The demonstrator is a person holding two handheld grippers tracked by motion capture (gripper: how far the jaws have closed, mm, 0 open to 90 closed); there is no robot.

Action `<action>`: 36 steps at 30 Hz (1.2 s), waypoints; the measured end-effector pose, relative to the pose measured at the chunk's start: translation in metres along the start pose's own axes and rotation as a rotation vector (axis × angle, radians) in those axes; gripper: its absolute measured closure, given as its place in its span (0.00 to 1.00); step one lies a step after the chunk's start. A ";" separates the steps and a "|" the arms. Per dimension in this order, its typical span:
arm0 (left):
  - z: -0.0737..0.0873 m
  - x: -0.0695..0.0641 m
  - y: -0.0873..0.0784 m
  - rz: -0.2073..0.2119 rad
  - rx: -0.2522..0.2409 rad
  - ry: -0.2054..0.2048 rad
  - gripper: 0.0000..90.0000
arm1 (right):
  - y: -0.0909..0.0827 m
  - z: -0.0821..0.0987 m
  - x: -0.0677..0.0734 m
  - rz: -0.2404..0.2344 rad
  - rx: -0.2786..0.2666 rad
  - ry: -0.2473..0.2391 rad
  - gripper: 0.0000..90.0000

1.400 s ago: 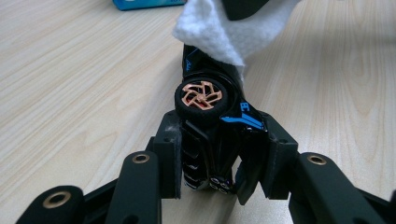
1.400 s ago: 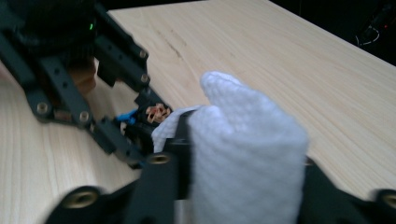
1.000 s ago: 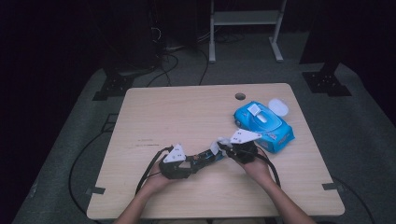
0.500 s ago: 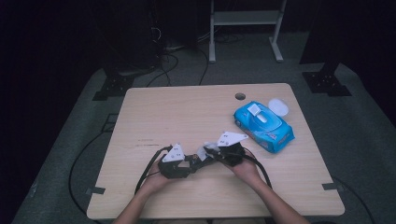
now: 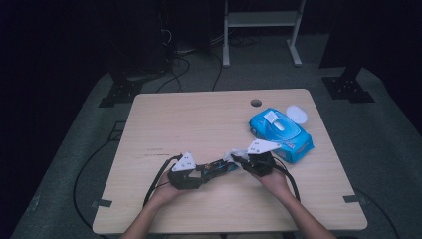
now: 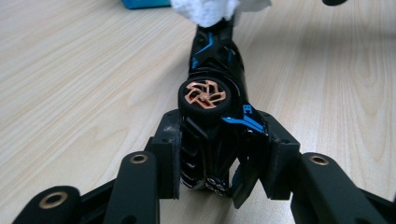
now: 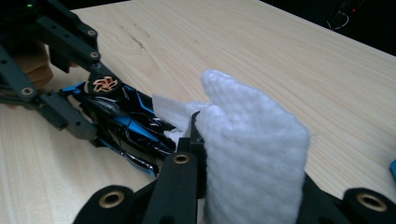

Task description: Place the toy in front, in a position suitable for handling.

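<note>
A black-and-blue toy car (image 5: 217,168) with copper wheels lies on its side just above the table, and my left gripper (image 5: 205,173) is shut on its rear. In the left gripper view both pads press the car (image 6: 212,98) behind the wheel; the jaws of this left gripper (image 6: 217,154) have just eased open slightly but still press on it. My right gripper (image 5: 239,160) is shut on a folded white wipe (image 7: 252,140). The wipe (image 6: 210,9) touches the car's far end (image 7: 123,121).
A blue wipes pack (image 5: 281,130) lies at the right of the wooden table (image 5: 189,119), with a white lid (image 5: 297,113) beside it. A cable hole (image 5: 256,103) is near the far edge. Cables trail off the left of the table, and a stand is on the floor behind it.
My right gripper slid left along the car with the wipe, then came back to the right. The left hand and the car stayed put.
</note>
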State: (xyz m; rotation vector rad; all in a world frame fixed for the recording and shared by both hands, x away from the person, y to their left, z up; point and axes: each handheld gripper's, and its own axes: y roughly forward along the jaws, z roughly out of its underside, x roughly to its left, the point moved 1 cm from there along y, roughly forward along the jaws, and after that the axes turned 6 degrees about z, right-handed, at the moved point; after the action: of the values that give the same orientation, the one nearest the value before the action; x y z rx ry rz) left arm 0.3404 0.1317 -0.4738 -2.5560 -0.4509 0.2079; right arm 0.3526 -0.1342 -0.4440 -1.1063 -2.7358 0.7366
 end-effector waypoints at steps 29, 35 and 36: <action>0.003 0.002 0.004 0.048 0.029 -0.094 0.46 | -0.013 0.008 0.009 -0.045 -0.003 -0.001 0.90; 0.004 0.002 0.004 0.063 0.037 -0.106 0.41 | -0.015 0.010 0.011 -0.066 -0.001 0.008 0.90; 0.004 0.002 0.004 0.064 0.037 -0.108 0.41 | -0.015 0.010 0.011 -0.067 -0.001 0.006 0.90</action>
State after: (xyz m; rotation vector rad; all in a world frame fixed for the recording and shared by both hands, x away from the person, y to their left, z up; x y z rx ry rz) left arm 0.3425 0.1306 -0.4795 -2.5338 -0.4019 0.3752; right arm 0.3323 -0.1403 -0.4470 -1.0100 -2.7533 0.7215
